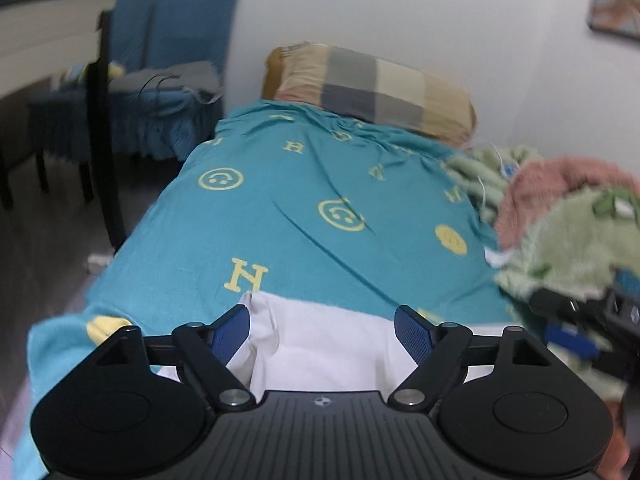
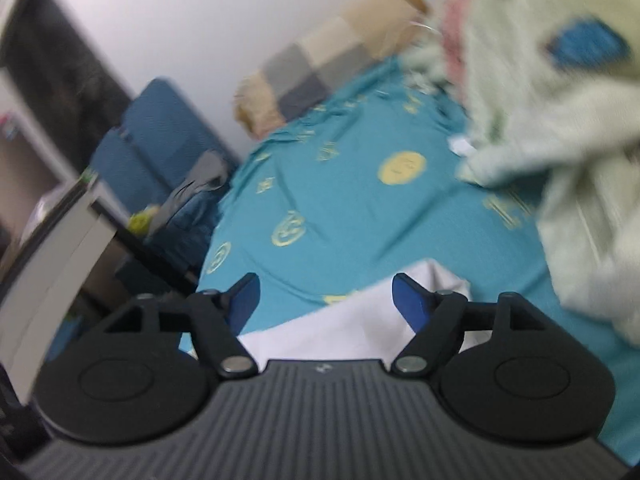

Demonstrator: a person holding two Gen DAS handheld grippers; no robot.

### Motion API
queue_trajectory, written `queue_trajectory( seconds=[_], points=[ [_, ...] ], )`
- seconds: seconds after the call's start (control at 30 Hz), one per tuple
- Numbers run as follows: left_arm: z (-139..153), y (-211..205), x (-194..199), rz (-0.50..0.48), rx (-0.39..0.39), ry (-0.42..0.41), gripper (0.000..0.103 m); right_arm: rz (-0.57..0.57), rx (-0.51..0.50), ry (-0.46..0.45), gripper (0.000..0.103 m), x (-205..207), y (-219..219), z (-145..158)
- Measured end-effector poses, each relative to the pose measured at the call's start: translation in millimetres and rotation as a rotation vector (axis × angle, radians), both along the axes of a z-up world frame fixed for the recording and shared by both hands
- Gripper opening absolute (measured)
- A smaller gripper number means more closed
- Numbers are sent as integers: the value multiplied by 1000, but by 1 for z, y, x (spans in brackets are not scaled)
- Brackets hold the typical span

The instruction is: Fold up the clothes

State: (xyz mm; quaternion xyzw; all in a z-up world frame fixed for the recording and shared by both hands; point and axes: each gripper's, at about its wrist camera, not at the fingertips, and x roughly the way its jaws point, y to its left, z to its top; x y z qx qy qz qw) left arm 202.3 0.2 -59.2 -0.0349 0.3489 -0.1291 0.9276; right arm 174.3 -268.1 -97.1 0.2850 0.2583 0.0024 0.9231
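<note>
A white garment (image 1: 320, 344) lies on the teal bed sheet (image 1: 280, 184) at the near end of the bed. My left gripper (image 1: 322, 330) is open, its blue-padded fingers spread above the white cloth, holding nothing. In the right wrist view the same white garment (image 2: 352, 324) lies under my right gripper (image 2: 326, 298), which is also open and empty. The right gripper (image 1: 580, 328) shows at the right edge of the left wrist view.
A plaid pillow (image 1: 372, 88) lies at the head of the bed by the white wall. A pile of fluffy green and pink clothes (image 1: 560, 216) fills the bed's right side. A blue chair (image 1: 168, 64) and a dark table leg (image 1: 104, 128) stand to the left.
</note>
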Motion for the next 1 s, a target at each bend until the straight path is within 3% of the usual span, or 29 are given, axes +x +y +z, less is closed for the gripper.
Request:
queue_trajectory(
  seconds=[0.2,0.3,0.47,0.77,1.0],
  points=[
    [-40,-13,14,-13,124,134,81,49,-124,161,75,23,11,-30],
    [-54,-11,17,-16,121,176,81,73,-158,213,74,26,17,-45],
    [-46,-1,8,-15,99,167,80,77,-180,189,74,13,26,-37],
    [2,9,-63,-57,130,51,81,87,-185,128,74,-50,43,2],
    [-2,16,-79,-16,169,85,81,71,-243,215,74,-79,52,1]
  ],
)
